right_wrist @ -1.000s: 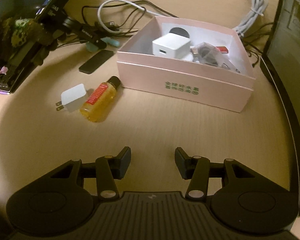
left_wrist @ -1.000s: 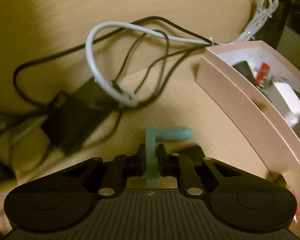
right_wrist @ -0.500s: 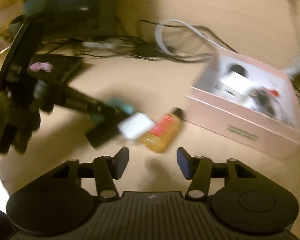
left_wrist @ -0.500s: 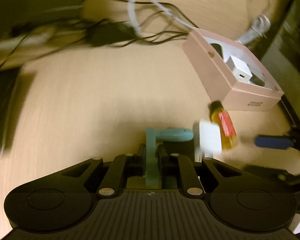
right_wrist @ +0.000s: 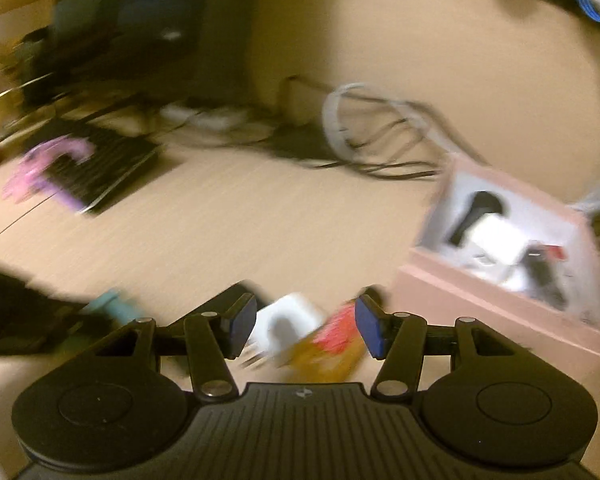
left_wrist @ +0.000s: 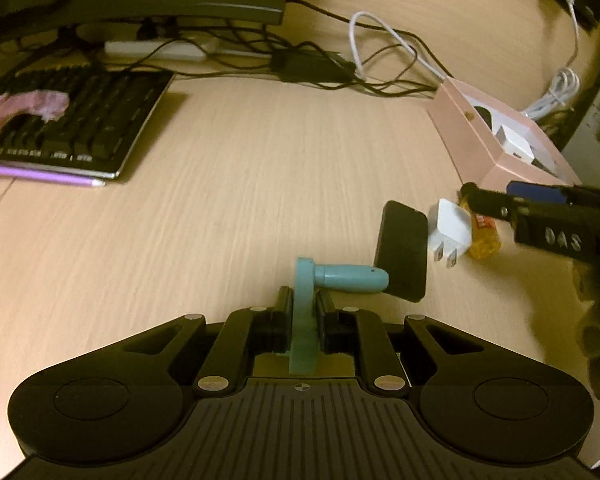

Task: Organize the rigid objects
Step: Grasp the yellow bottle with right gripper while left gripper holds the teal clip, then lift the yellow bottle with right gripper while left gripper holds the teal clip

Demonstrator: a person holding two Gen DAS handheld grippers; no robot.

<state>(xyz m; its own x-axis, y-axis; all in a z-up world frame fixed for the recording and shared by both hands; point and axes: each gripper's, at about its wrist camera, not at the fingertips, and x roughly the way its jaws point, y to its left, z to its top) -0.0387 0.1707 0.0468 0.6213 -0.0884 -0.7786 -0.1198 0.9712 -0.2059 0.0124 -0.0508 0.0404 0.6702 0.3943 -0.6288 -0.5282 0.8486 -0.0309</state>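
Down low over the desk (left_wrist: 260, 168), the left gripper (left_wrist: 302, 312) is clamped tight on a teal crank-shaped piece (left_wrist: 320, 280) — its handle pokes toward a black slab (left_wrist: 404, 252) lying flat. Just beside that slab sit a white plug adapter (left_wrist: 450, 232) and an amber bottle (left_wrist: 486, 236), touching each other. The right gripper (right_wrist: 306, 326) hovers over those two, jaws parted and gripping nothing. Toward the desk's far right edge stands the pink box (left_wrist: 468, 132) — already holding a white charger (left_wrist: 514, 144).
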